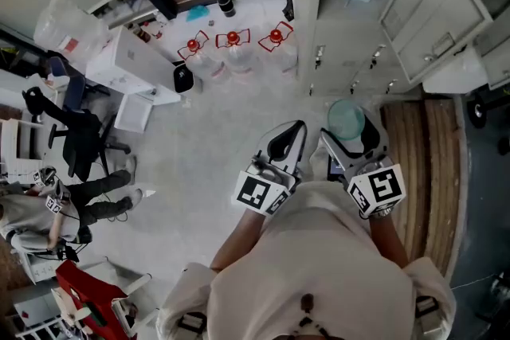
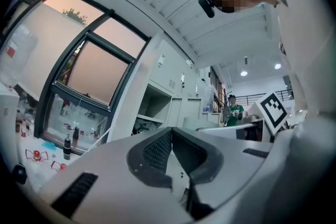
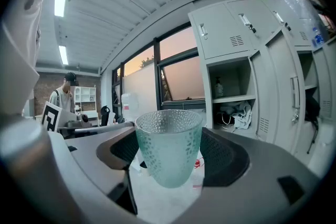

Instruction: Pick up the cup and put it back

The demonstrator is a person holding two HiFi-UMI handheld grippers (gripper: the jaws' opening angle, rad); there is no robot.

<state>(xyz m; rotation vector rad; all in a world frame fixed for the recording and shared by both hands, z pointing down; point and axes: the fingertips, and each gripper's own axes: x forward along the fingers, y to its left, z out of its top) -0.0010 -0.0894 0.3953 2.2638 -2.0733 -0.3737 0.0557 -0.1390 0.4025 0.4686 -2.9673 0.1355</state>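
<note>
Pale green dimpled glass cup [image 3: 169, 147] sits upright between the jaws of the right gripper [image 3: 170, 152], which are clamped on its lower wall from both sides. Rim is level and the cup looks empty. It's off any support, held in the air at chest height in front of the person. In the head view the cup [image 1: 346, 119] is over the floor, just beside the near edge of a wooden plank surface [image 1: 426, 171] on the person's right.

Left gripper [image 2: 171, 136]: jaws pressed together, nothing between them. It is held idle [image 1: 285, 143] next to the right gripper [image 1: 351, 138], close but apart.

Step, as I read it: pick-up done, cup in carry, put-back not yet done. No view shows the spot it came from; the plank surface is my guess.

Next move needs the cup kept upright, lowered until its base sits flat on a support, and the jaws opened only then. The glass is smooth below the dimples, so watch for slip or tilt.

Background: grey lockers [image 3: 247, 44], person at desk [image 3: 64, 94].
</note>
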